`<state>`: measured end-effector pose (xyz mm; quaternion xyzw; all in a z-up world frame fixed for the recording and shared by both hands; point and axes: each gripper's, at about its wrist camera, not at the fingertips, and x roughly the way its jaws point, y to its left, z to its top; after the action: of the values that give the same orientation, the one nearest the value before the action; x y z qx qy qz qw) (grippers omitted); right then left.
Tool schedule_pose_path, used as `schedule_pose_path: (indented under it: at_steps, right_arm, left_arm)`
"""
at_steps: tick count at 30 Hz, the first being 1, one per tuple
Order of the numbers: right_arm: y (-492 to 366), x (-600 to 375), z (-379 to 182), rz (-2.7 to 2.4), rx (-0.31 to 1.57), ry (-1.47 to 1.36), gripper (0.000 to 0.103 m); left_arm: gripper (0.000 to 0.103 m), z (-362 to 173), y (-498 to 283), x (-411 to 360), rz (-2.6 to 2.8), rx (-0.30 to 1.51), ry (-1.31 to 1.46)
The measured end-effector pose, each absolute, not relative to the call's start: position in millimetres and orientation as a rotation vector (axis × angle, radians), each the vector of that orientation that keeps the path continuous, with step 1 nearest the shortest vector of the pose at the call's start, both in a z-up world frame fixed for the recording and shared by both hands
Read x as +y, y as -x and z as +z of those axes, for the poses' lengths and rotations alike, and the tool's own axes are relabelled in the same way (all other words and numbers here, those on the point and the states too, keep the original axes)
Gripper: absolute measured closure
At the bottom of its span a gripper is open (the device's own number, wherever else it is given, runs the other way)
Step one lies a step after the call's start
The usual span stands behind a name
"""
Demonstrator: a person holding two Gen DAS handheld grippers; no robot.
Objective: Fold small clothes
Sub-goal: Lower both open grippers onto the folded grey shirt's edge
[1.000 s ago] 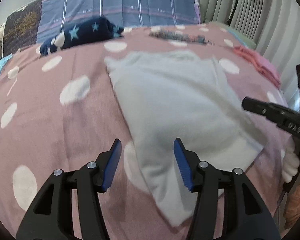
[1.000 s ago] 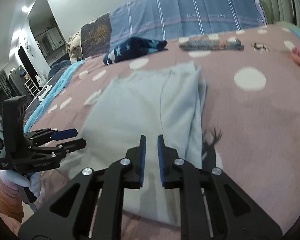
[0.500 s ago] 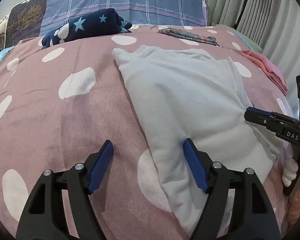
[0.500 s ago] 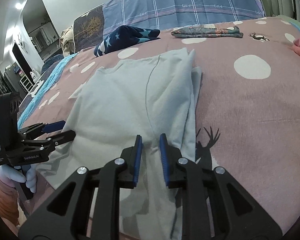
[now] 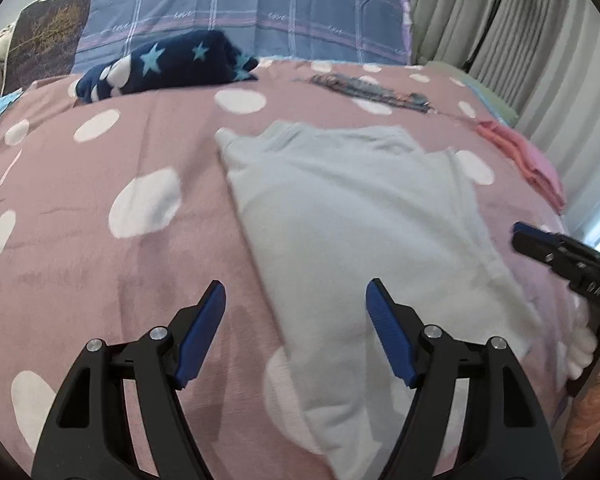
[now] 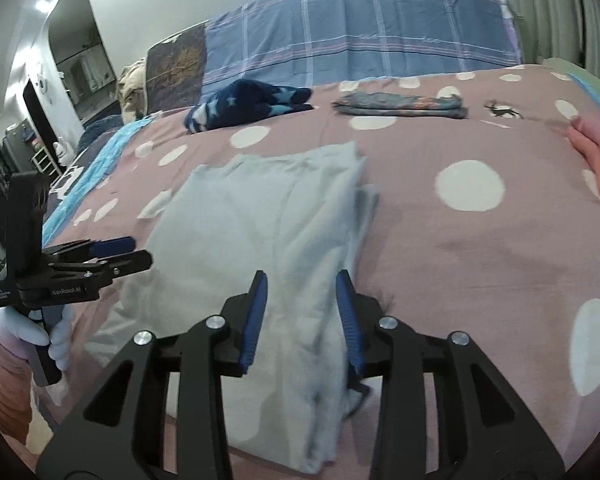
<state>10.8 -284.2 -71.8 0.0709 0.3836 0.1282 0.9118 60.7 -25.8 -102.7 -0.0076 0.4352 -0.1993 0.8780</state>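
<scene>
Both grippers' jaws wider than half a second ago, right one released from near-closed. Left gripper (image 5: 296, 328): jaws spread, empty, above left edge of pale grey garment (image 5: 352, 216). Garment lies flat, partly folded, on pink polka-dot bedspread (image 5: 100, 168). Right gripper (image 6: 302, 316): jaws parted, grasping nothing, over garment's right fold

Polka-dot bedspread (image 5: 100, 264), plaid pillow (image 6: 380, 32), curtain (image 5: 560, 60).
</scene>
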Motion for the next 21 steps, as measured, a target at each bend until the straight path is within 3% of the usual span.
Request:
schedule_pose_path:
  at_steps: [13,15,17,21]
  right_arm:
    - [-14.0,-309.3,-97.9,0.232,0.873,-0.249,0.064]
    - [-14.0,-309.6,-94.8,0.238,0.862,-0.253,0.062]
    - [-16.0,-309.2,-91.6,0.245,0.856,-0.259,0.05]
    - [-23.2,-308.0,-89.7,0.24,0.848,-0.267,0.049]
  left_arm:
    - [0.026,-116.4,-69.3,-17.4,-0.453,0.942,0.094]
    - [0.025,-116.7,-71.5,-17.6,-0.455,0.944,0.094]
    - [0.024,-116.2,-72.6,-19.1,-0.455,0.944,0.084]
    - [0.023,-117.0,-76.1,-19.9,-0.463,0.942,0.091]
